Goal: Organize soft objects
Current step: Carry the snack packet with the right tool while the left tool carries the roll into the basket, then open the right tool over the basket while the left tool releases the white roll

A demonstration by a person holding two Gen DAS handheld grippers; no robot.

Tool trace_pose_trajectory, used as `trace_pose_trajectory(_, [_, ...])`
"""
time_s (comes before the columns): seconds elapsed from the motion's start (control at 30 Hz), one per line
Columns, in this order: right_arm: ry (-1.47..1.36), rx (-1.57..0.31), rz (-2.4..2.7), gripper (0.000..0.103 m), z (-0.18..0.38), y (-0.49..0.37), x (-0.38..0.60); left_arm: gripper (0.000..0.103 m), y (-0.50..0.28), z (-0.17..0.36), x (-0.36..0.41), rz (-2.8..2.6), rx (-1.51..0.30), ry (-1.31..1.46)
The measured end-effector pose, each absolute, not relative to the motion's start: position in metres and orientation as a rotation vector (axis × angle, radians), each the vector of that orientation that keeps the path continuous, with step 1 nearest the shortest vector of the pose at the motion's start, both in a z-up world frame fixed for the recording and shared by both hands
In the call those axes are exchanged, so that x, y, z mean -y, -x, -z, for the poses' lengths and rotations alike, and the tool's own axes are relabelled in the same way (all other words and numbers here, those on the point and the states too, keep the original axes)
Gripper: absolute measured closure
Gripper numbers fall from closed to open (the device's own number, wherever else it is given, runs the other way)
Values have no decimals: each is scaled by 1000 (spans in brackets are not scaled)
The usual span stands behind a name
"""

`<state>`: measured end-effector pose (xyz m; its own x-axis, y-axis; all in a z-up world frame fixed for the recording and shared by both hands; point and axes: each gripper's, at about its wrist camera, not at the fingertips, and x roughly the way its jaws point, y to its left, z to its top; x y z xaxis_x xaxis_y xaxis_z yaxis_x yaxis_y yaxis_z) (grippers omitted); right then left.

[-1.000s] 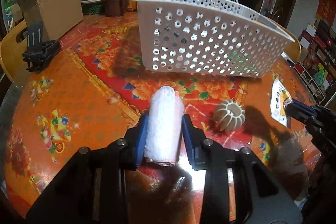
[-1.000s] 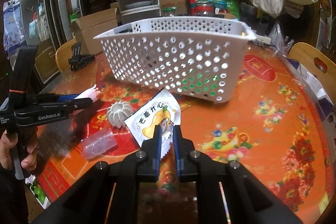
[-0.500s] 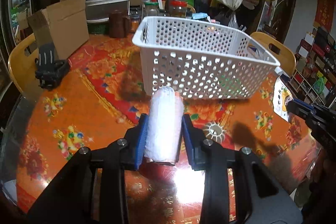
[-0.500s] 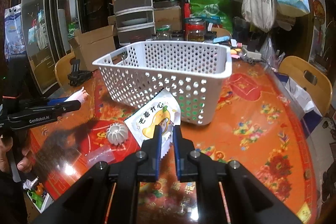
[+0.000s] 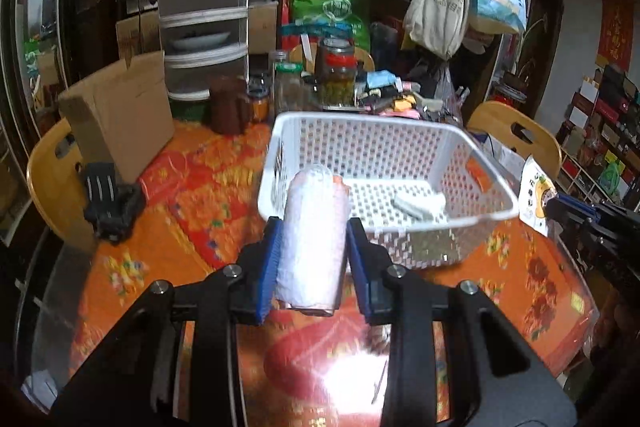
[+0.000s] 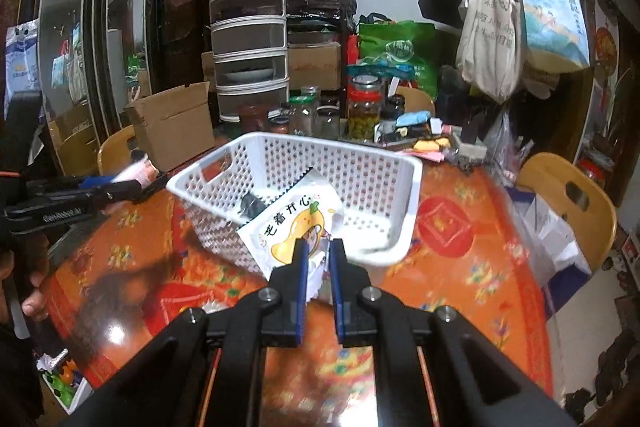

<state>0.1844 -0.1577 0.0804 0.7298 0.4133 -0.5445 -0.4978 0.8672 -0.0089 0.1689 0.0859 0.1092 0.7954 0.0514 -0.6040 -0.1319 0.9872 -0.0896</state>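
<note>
Left gripper [image 5: 312,239]: we are seeing its jaws pinching a white roll [image 5: 314,235] by its sides, the roll pointing forward and hanging above the worktop [image 5: 192,203], just in front of the basket's near rim.
Right gripper [image 6: 318,255]: we are seeing its jaws pressed together on the lower edge of a white snack packet [image 6: 294,223] printed with a yellow fruit figure; the packet is standing up in front of the basket's near wall.
Basket [image 5: 372,131]: a white perforated plastic one, sitting on the worktop with its open top facing us.
Basket contents, left view: we are making out a pale, soft-looking piece [image 5: 418,205] lying on the floor near the right corner, and a small orange item [image 5: 478,177] against the right wall.
Basket contents, right view: we are seeing a dark item [image 6: 252,207] on the floor, partly hidden behind the packet; we cannot tell what it is.
Worktop: a round one under an orange and red flowered cover, both grippers hanging over it.
Behind the basket: glass jars [image 6: 362,109] are standing in a cluster, with a cardboard box [image 5: 120,115] off to the left.
</note>
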Motion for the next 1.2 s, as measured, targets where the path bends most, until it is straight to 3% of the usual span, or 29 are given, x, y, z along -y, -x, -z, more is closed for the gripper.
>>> trace_pose_trajectory(0.33, [192, -656, -456, 94, -88, -253, 138, 73, -252, -128, -81, -116, -720, 113])
trace_pose_trajectory(0.8, [269, -878, -418, 94, -31, -328, 96, 73, -345, -55, -62, -107, -927, 74])
trace_pose_trajectory(1.2, [281, -957, -412, 94, -3, -343, 81, 73, -361, -15, -60, -91, -998, 89])
